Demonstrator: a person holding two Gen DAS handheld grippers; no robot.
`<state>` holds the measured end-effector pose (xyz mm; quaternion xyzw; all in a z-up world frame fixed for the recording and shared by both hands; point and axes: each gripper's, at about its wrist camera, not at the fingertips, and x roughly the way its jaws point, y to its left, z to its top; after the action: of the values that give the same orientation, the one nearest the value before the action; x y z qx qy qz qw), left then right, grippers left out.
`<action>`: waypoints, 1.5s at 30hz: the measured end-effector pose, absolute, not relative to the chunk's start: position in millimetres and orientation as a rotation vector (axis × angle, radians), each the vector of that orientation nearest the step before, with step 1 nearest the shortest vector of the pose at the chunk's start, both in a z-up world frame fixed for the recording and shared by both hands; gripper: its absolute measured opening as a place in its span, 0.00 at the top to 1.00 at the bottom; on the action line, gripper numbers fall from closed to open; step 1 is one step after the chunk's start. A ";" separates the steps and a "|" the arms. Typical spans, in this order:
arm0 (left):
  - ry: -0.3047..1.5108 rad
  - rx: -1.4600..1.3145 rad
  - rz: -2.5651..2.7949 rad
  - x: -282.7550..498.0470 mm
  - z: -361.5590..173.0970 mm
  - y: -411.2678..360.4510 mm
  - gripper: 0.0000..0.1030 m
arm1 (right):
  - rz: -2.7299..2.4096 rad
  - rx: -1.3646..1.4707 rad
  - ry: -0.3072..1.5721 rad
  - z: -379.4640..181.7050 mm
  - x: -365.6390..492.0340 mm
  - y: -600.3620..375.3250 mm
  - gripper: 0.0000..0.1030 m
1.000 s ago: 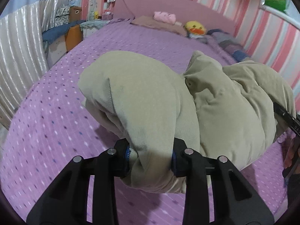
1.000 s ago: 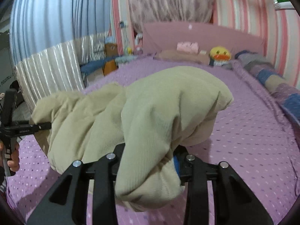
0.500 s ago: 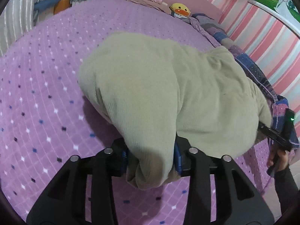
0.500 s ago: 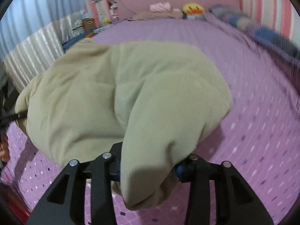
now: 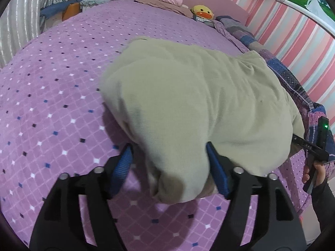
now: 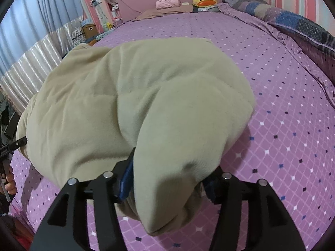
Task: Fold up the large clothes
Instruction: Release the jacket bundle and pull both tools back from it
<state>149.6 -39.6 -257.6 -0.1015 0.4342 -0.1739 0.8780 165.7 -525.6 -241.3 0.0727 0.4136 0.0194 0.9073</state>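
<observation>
Left hand-held gripper (image 5: 170,167) opened, garment (image 5: 199,104) seemingly released.

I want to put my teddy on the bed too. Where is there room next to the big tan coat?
Bare purple bedspread lies between the tan coat and the curtain side, and more between the coat and the pillows. It is crowded by the duck toy and along the rumpled blue quilt.

My left gripper (image 5: 170,167) now has its fingers (image 5: 122,165) spread apart, no longer squeezing the beige garment (image 5: 199,104), which sits lower on the bed (image 5: 52,104).
</observation>
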 end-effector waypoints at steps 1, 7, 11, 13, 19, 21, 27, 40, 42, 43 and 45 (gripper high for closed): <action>0.903 -0.205 -0.352 148.4 -256.8 -38.5 0.25 | 0.031 0.141 0.855 -240.5 165.6 -524.4 0.43; 0.888 -0.152 -0.282 146.8 -247.7 -38.1 0.14 | -0.051 0.060 0.841 -229.3 147.0 -515.6 0.26; 0.893 -0.165 -0.264 145.0 -246.6 -27.1 0.12 | -0.113 0.006 0.809 -218.6 131.3 -516.9 0.20; 0.888 -0.142 -0.240 140.8 -242.7 -26.2 0.10 | -0.144 -0.004 0.799 -211.0 124.8 -517.9 0.20; 0.846 -0.090 -0.195 127.5 -215.2 -36.2 0.03 | -0.196 0.012 0.745 -191.0 110.4 -509.7 0.09; 0.841 -0.091 -0.189 125.4 -208.0 -36.0 0.03 | -0.214 0.010 0.732 -188.3 107.1 -504.4 0.06; 0.819 -0.093 -0.140 118.1 -185.3 -37.3 0.03 | -0.231 0.063 0.704 -186.0 100.1 -486.6 0.02; 0.804 -0.112 -0.155 106.6 -169.2 -48.8 0.03 | -0.328 0.031 0.700 -188.6 88.2 -461.1 0.02; 0.798 -0.113 -0.145 100.1 -161.0 -53.1 0.03 | -0.331 0.048 0.686 -180.6 77.8 -455.3 0.02; 0.794 -0.099 -0.129 95.1 -158.2 -53.1 0.03 | -0.330 0.056 0.685 -177.2 74.1 -452.5 0.02; 0.780 -0.046 -0.086 84.9 -147.1 -62.7 0.03 | -0.335 0.066 0.673 -167.2 63.3 -444.0 0.02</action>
<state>84.9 -62.7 -147.1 -0.0224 0.3800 -0.0421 0.9238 63.3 -444.0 -167.2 0.0323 0.3288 -0.1635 0.9296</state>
